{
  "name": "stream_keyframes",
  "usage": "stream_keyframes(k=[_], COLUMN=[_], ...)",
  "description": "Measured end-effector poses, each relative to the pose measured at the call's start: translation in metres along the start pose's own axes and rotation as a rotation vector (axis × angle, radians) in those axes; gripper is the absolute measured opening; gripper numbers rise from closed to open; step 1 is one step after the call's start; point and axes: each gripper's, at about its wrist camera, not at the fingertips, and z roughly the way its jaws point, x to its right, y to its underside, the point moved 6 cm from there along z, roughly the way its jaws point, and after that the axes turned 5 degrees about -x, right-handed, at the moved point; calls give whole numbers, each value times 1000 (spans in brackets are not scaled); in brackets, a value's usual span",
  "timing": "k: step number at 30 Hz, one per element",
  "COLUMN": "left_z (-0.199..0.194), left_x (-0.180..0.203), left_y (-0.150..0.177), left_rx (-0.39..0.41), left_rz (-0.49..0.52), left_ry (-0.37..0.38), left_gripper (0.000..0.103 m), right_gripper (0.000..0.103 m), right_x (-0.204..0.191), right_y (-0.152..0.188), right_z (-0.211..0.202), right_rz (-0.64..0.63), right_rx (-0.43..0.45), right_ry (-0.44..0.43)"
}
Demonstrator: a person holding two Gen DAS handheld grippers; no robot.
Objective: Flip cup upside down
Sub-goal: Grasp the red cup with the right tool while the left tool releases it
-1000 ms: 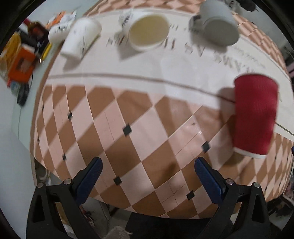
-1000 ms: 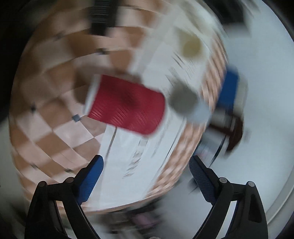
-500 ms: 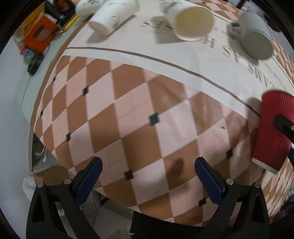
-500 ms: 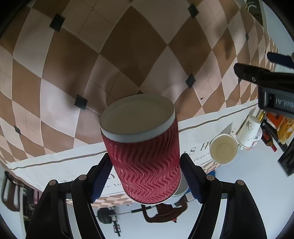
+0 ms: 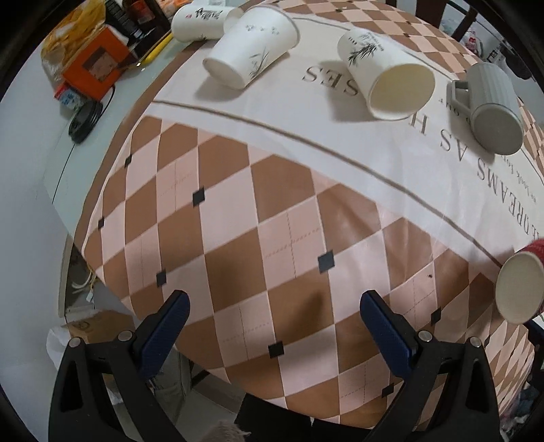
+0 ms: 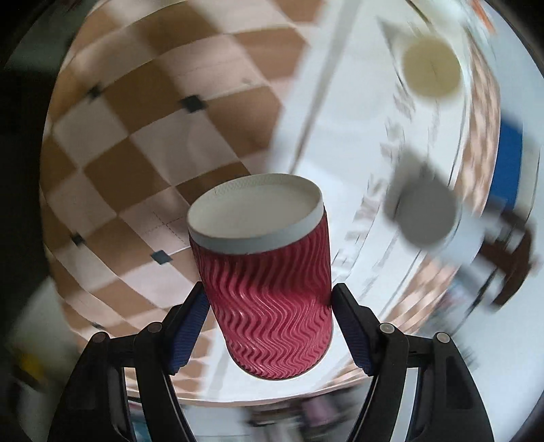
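Observation:
A red ribbed paper cup [image 6: 272, 292] with a white rim sits between the blue pads of my right gripper [image 6: 268, 323], which is shut on its sides. The cup is held off the table with its open mouth pointing away from the camera. In the left wrist view the same cup [image 5: 520, 289] shows at the far right edge, tipped on its side with its mouth facing the camera. My left gripper [image 5: 272, 326] is open and empty above the near edge of the checkered tablecloth [image 5: 238, 221].
Two white paper cups [image 5: 251, 54] [image 5: 387, 71] and a grey mug [image 5: 489, 105] lie on their sides on the cloth's white band. Another white cup [image 5: 200, 20], an orange box [image 5: 98, 64] and a black cable lie at the far left.
My right gripper has closed on the red cup, lifted it and is turning it; the right view is blurred by motion. The left gripper has drifted back and left, staying open.

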Motion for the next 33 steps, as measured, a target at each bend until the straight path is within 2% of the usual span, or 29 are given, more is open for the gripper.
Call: stream_keyframes(k=[5, 8, 12, 15, 19, 21, 24, 27, 30, 33], left_z=[-6, -7, -7, -6, -4, -8, -11, -12, -15, -16], left_x=[15, 22, 29, 36, 44, 52, 60, 66, 73, 77], left_y=[-11, -16, -19, -20, -22, -19, -19, -20, -14, -15], left_rx=[10, 14, 8, 1, -5, -3, -6, -6, -7, -4], left_rz=[49, 91, 132, 154, 191, 198, 205, 218, 219, 227], left_ry=[21, 32, 42, 47, 52, 51, 57, 52, 60, 67], left_gripper=[102, 102, 102, 102, 102, 102, 102, 102, 102, 102], right_gripper=[75, 75, 75, 75, 75, 75, 75, 78, 86, 86], right_x=[23, 42, 51, 55, 57, 58, 58, 60, 65, 74], right_y=[22, 23, 39, 47, 61, 65, 68, 68, 65, 60], right_z=[15, 27, 46, 58, 77, 84, 89, 91, 86, 79], right_rz=[278, 434, 672, 799, 1030, 1111, 1163, 1124, 1100, 1087], right_rx=[-50, -79, -126, -154, -182, -187, -192, -204, -184, -136], right_ry=[-261, -407, -627, -733, -959, -1029, -1060, -1048, -977, -920])
